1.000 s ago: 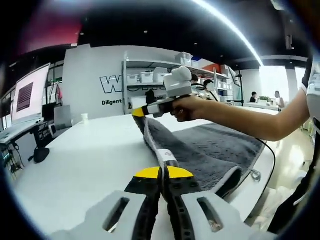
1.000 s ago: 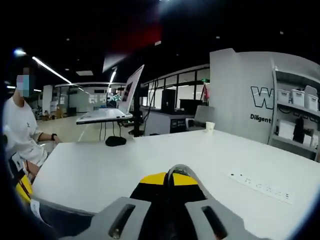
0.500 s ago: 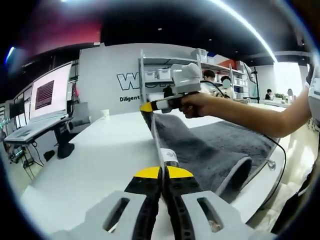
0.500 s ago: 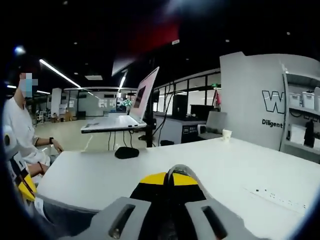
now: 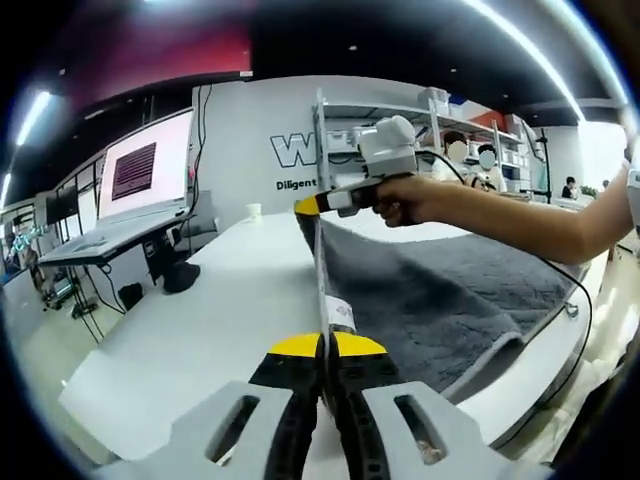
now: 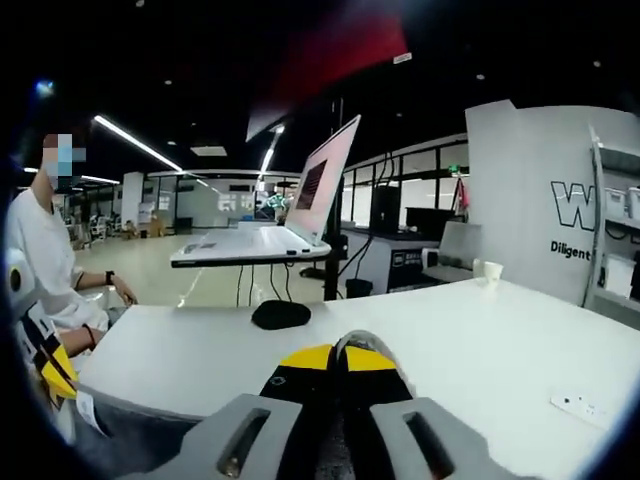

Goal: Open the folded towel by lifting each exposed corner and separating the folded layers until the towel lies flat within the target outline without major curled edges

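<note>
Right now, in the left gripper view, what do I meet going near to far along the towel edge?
left gripper → white tag → taut towel edge → right gripper → shelving.

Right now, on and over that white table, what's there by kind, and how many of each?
Tools: 2, left, right, both shut on the towel's edge
Towels: 1, grey
Cups: 1, white
Power strips: 1, white
Tables: 1
Total: 6
</note>
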Tool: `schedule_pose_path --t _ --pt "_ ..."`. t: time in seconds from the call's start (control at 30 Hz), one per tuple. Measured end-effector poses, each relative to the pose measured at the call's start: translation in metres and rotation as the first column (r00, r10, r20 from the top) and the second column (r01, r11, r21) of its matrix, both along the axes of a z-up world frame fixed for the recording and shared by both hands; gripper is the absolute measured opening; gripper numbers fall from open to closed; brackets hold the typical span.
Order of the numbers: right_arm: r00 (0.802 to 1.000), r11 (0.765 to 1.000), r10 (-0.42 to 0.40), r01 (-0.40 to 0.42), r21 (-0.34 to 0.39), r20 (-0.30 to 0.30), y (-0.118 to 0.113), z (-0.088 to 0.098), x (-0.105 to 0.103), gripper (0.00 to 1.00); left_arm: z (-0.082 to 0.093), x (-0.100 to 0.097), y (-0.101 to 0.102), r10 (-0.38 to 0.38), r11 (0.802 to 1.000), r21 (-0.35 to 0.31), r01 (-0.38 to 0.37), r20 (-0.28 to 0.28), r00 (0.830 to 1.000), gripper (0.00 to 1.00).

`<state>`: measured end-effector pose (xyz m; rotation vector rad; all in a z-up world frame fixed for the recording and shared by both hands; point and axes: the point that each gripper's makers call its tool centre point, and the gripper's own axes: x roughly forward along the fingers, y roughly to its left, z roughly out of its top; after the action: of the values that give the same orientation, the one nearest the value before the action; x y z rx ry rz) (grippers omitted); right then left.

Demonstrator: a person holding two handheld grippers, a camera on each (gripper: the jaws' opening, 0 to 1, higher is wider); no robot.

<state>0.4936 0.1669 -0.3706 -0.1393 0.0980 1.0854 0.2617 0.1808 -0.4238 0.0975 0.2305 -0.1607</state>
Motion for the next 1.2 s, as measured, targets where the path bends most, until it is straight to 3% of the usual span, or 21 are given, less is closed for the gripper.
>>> schedule_pose_path --t 0.17,0.33,0.43,0.57,0.83,0.93,1.03,1.1,1.2 --pt "1.000 1.000 0.021 -0.021 -0.010 -0.009 0.019 -0.008 0.001 0.00 -0.009 -0.001 0.017 0.037 0.999 -0.008 -0.037 -0.018 0.999 0.01" --pt "0.998 0.999 0.036 -0.037 -0.030 -0.047 0.033 -0.031 -0.002 0.00 -0.018 -0.001 0.026 0.051 0.999 -0.016 -0.051 -0.034 0.998 0.01" --pt "0.997 0.999 0.035 -0.038 -0.036 -0.061 0.039 -0.038 0.000 0.00 -0.025 -0.001 0.034 0.053 0.997 -0.048 -0.055 -0.043 0.998 0.01" --pt "0.994 0.999 0.032 -0.035 -0.035 -0.100 0.045 -0.048 0.005 0.00 -0.030 0.000 0.040 0.035 0.987 -0.157 -0.040 -0.037 0.999 0.01" --pt "0.981 1.000 0.020 -0.021 -0.005 -0.193 0.052 -0.064 0.010 0.00 -0.045 0.003 0.057 0.048 0.978 -0.201 -0.061 -0.069 0.996 0.01" --pt "0.979 1.000 0.014 -0.015 -0.002 -0.204 0.052 -0.067 0.012 0.01 -0.049 0.004 0.055 0.047 0.980 -0.190 -0.062 -0.079 0.996 0.02" --pt "0.974 1.000 -0.007 0.007 -0.003 -0.225 0.050 -0.071 0.013 0.11 -0.050 0.003 0.056 0.047 0.985 -0.161 -0.058 -0.074 0.996 0.03" --pt "0.975 1.000 -0.011 0.009 -0.010 -0.221 0.050 -0.071 0.013 0.18 -0.050 0.002 0.057 0.051 0.988 -0.139 -0.061 -0.073 0.996 0.06" --pt "0.974 1.000 -0.004 0.002 -0.009 -0.225 0.051 -0.071 0.012 0.20 -0.049 0.000 0.066 0.099 0.991 -0.082 -0.103 -0.060 0.993 0.14"
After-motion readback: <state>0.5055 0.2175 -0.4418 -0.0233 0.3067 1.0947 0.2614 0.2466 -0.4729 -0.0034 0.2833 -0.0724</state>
